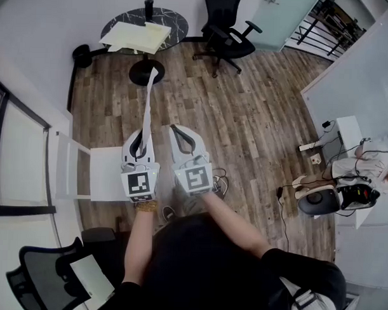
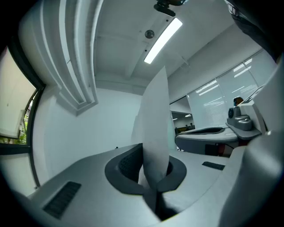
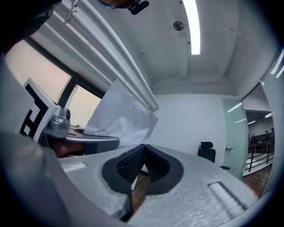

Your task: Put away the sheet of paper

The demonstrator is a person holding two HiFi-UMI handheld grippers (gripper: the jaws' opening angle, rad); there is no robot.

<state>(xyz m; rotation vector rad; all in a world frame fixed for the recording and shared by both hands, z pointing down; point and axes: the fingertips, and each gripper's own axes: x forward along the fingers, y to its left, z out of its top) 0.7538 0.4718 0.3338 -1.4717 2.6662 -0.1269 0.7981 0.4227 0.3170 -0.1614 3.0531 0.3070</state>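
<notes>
The sheet of paper (image 1: pixel 147 102) is white and shows edge-on in the head view, standing up from my left gripper (image 1: pixel 144 134) toward the round table. In the left gripper view the sheet (image 2: pixel 155 124) rises between the dark pads, and the left gripper (image 2: pixel 154 156) is shut on its lower edge. My right gripper (image 1: pixel 177 130) is held just to the right, level with the left one. In the right gripper view its pads meet at the tips with nothing between them, so the right gripper (image 3: pixel 143 148) is shut. The creased sheet (image 3: pixel 120 117) shows to that view's left.
A round dark marble table (image 1: pixel 170 20) stands ahead with a cream stack of papers (image 1: pixel 136 36) and a black bottle (image 1: pixel 148 6). A black office chair (image 1: pixel 225 31) is beside it. A white shelf unit (image 1: pixel 85 173) is at my left. A person (image 1: pixel 365 167) sits far right.
</notes>
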